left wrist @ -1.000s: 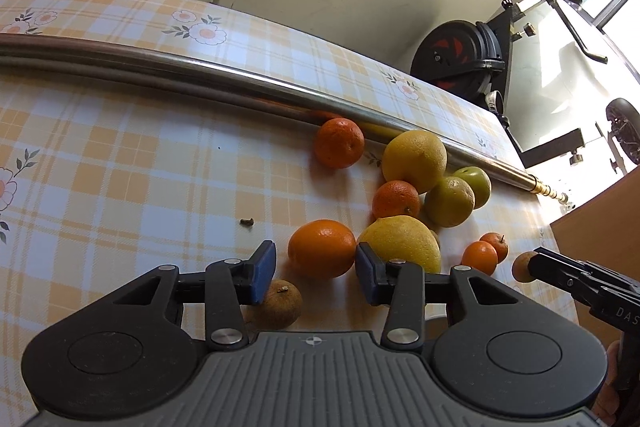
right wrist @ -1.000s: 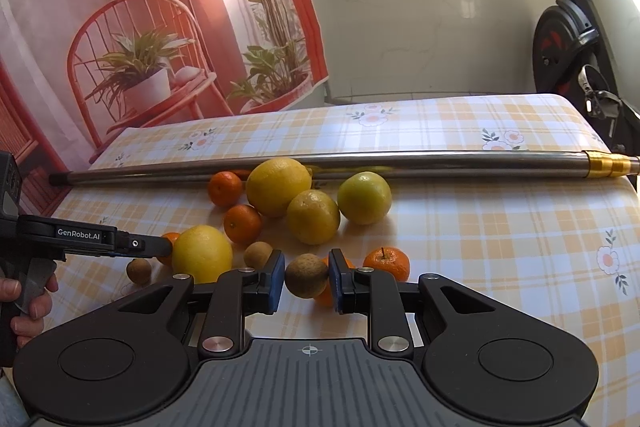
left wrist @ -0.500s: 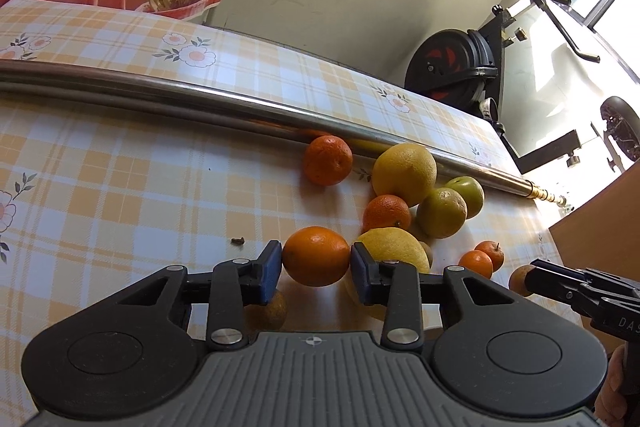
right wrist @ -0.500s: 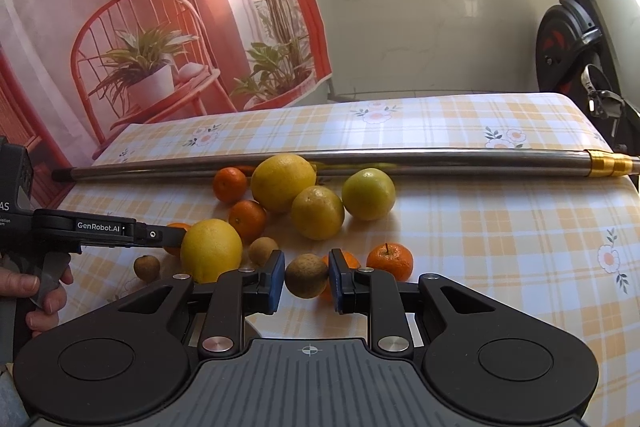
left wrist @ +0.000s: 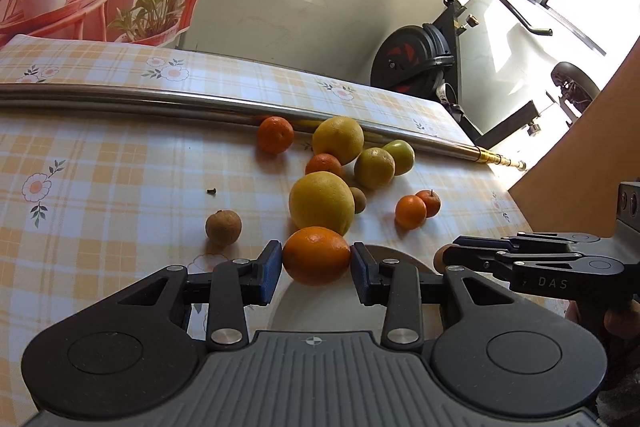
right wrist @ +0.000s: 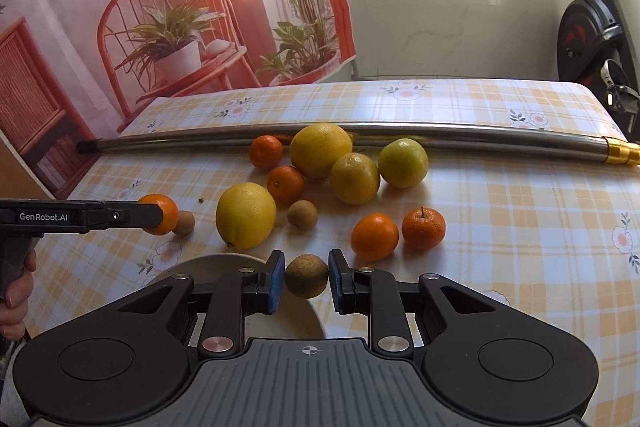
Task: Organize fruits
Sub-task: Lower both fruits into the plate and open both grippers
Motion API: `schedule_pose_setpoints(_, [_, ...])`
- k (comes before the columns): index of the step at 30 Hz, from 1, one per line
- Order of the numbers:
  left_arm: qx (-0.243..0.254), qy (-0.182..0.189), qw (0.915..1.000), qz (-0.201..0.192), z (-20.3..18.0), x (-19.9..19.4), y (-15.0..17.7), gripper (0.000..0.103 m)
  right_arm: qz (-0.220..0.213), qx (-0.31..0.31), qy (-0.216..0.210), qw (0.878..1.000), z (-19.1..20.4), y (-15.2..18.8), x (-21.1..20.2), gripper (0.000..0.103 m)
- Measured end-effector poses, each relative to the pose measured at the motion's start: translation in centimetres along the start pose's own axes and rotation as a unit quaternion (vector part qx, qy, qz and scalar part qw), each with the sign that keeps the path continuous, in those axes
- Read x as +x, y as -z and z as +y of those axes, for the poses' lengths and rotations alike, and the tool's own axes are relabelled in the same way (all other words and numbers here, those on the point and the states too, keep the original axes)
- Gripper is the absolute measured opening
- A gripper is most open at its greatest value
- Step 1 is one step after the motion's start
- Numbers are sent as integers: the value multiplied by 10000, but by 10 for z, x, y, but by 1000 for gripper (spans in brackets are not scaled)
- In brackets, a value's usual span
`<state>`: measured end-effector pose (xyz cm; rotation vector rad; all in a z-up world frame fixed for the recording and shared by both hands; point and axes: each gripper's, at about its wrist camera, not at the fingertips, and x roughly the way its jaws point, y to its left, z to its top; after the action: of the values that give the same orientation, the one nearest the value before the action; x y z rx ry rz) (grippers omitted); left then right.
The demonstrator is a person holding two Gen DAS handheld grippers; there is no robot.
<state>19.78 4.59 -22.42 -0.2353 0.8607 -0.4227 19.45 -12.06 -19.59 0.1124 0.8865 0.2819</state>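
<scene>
My left gripper (left wrist: pixel 316 267) is shut on an orange (left wrist: pixel 316 255), held above a white plate (left wrist: pixel 296 307) at the table's near edge. My right gripper (right wrist: pixel 306 277) is shut on a small brown fruit (right wrist: pixel 306 275) over the same plate (right wrist: pixel 208 263). In the right wrist view the left gripper (right wrist: pixel 154 215) comes in from the left with its orange (right wrist: pixel 166 213). In the left wrist view the right gripper (left wrist: pixel 446 257) shows at the right with the brown fruit (left wrist: pixel 440 257). Loose on the cloth lie a big yellow fruit (left wrist: pixel 321 203), a brown fruit (left wrist: pixel 223 227) and two small oranges (left wrist: pixel 411 211).
A long steel pole (left wrist: pixel 200 105) with a brass end lies across the checked tablecloth behind a cluster of yellow, green and orange fruits (right wrist: pixel 320 149). An exercise bike (left wrist: pixel 424 61) stands past the table's far edge. A person's hand (right wrist: pixel 14 291) holds the left gripper's grip.
My left gripper closed on the orange, lifted it and drew back over the plate. The right gripper moved slightly with its brown fruit, now over the plate's edge.
</scene>
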Motion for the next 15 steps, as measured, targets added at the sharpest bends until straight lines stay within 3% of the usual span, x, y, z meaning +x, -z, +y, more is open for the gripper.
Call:
schedule_pose_setpoints(7, [160, -60, 9997, 196, -10, -11, 35, 39, 339, -138, -73, 9993, 13, 25, -3, 22])
schedule_pose_setpoints(15, [316, -200, 9982, 458, -15, -6, 54, 39, 516, -172, -55, 9985, 18, 46, -8, 22])
